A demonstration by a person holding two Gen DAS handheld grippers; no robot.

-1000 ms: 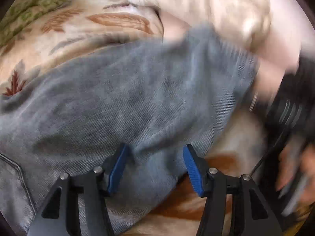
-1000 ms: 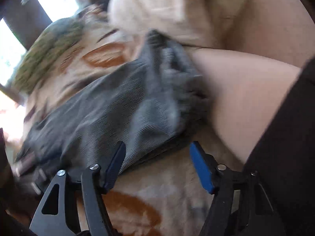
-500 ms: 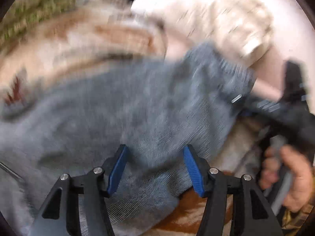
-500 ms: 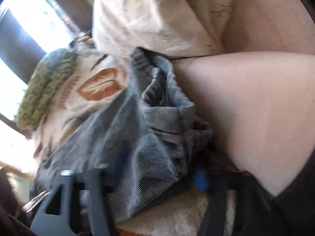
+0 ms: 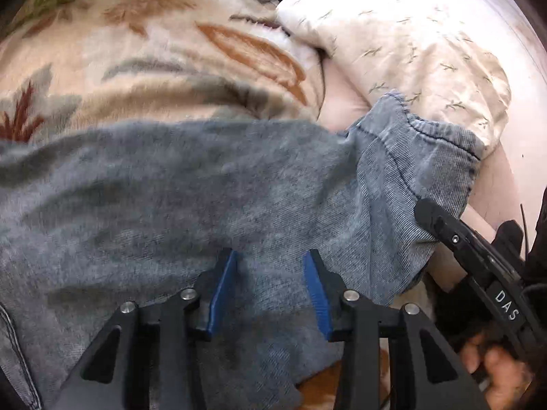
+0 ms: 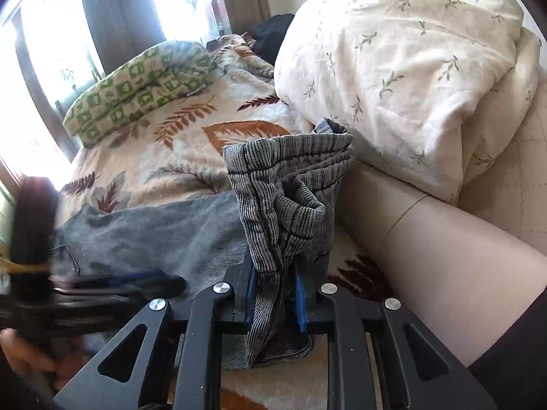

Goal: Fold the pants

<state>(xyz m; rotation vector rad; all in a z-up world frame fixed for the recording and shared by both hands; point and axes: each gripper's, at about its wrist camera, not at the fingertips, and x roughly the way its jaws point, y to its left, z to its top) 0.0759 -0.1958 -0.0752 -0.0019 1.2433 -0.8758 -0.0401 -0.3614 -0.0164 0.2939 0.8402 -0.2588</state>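
Grey-blue corduroy pants lie across a leaf-print blanket on a bed. My left gripper sits over the pant leg with its blue pads partly closed, fabric bunched between them. My right gripper is shut on the pants' cuff end and holds it lifted, the fabric standing up between its pads. The right gripper also shows in the left wrist view at the cuff. The left gripper appears blurred in the right wrist view.
A cream floral duvet is piled at the right. A green patterned pillow lies by the window. A bare leg rests on the bed next to the cuff.
My right gripper has closed on the cuff end and lifted it. My left gripper's pads have narrowed around the pant leg fabric.
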